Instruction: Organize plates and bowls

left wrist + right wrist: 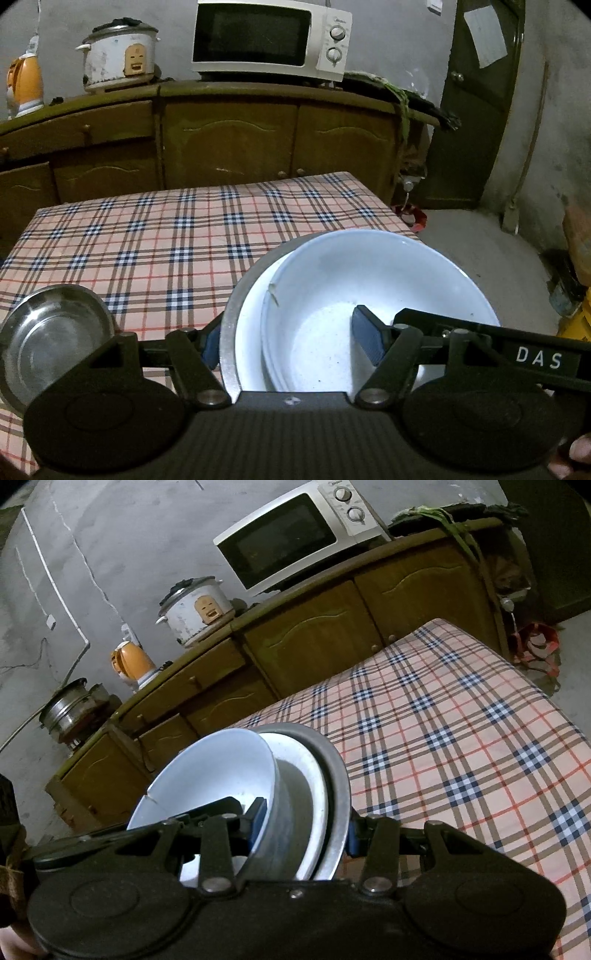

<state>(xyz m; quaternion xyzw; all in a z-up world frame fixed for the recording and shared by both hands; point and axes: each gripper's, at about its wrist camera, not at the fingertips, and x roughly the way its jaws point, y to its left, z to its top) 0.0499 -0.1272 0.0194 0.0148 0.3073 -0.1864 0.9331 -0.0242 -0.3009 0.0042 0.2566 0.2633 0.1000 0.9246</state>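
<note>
A stack of dishes is held between both grippers: a white bowl (369,288) on top, a white plate (251,314) under it and a steel plate (231,332) at the bottom. My left gripper (288,343) is shut on the stack's edge, one pad inside the bowl, one under the steel plate. My right gripper (303,827) is shut on the same stack (221,771), tilted, above the checked tablecloth (443,720). A separate steel bowl (51,339) sits on the table at the left.
A wooden cabinet (229,140) stands behind the table with a microwave (269,37), a rice cooker (118,55) and an orange kettle (24,85) on top. A door (476,103) is at the right. The floor lies beyond the table's right edge.
</note>
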